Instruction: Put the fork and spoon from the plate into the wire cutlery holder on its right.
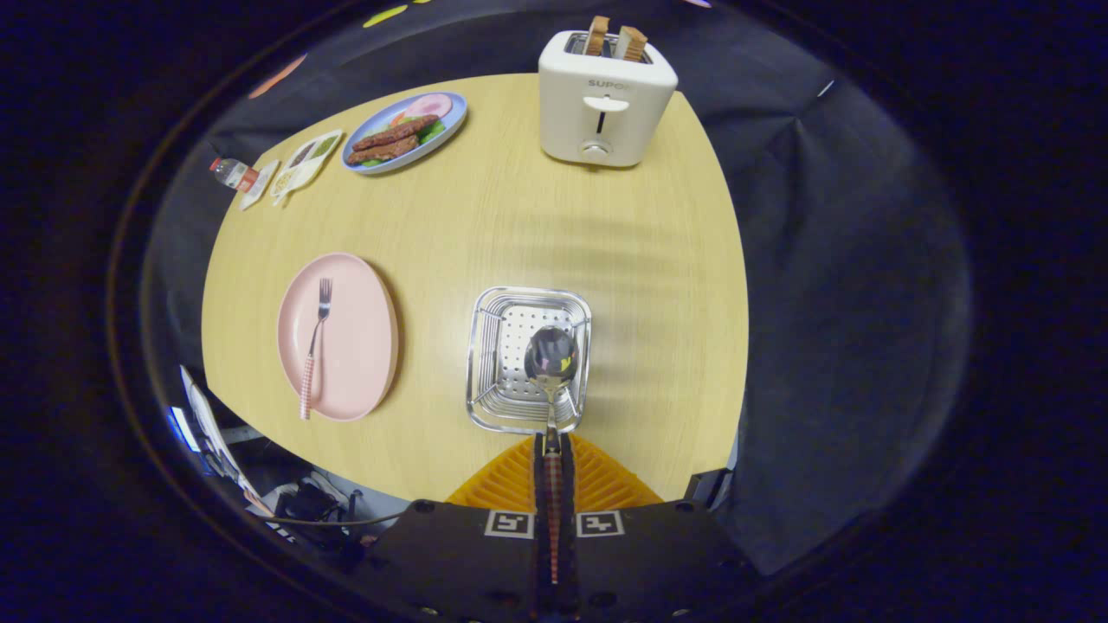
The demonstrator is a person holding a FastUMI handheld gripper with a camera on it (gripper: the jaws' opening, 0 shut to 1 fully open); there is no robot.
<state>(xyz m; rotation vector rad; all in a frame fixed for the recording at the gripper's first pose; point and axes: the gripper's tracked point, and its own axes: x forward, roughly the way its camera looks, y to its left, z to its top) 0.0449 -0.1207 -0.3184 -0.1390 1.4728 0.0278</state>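
Note:
My gripper (pixel 552 446) is shut on the spoon (pixel 551 363), both fingers pressing on its checked handle. The spoon's bowl sticks out ahead of the fingers and hangs above the wire cutlery holder (pixel 493 346), over its near right part. To the left of the holder lies the pink plate (pixel 359 346) on the wooden table (pixel 537 225). On the plate's left half rests the fork (pixel 313 342), tines pointing away from me, its checked handle reaching over the plate's near rim.
A white toaster (pixel 606 99) with two bread slices stands at the table's far edge. A blue plate of food (pixel 407 130), a small sectioned tray (pixel 303 160) and a small bottle (pixel 232 173) sit far left. Cables and equipment (pixel 303 506) lie below the near left edge.

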